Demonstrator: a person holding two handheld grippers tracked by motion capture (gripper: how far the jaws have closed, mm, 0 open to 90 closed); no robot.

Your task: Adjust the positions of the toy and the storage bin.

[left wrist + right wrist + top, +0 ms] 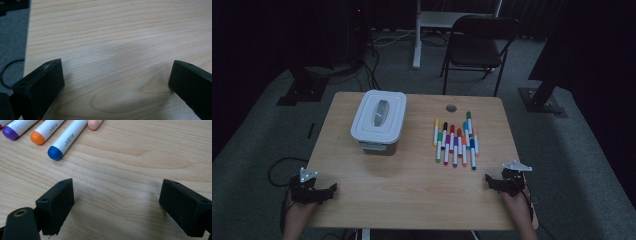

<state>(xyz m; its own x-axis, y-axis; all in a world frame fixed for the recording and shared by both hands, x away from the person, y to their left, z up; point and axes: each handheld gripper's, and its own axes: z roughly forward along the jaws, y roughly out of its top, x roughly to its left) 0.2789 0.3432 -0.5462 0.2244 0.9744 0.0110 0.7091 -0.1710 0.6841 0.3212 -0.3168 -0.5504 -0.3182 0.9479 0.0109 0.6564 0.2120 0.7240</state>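
Now | markers [455,144]: white barrels, coloured caps, side by side; both hand-held grippers spread wide, empty

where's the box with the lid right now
In the high view the lidded box sits on the table's far left part, left of the row of markers.

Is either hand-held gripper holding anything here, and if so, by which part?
Nothing is held. The left hand-held gripper and right hand-held gripper both stand open over bare table, short of the markers.

Lidded box [378,120] sits left of the markers [455,141] (mid-table) — grippers nearer, at opposite corners.
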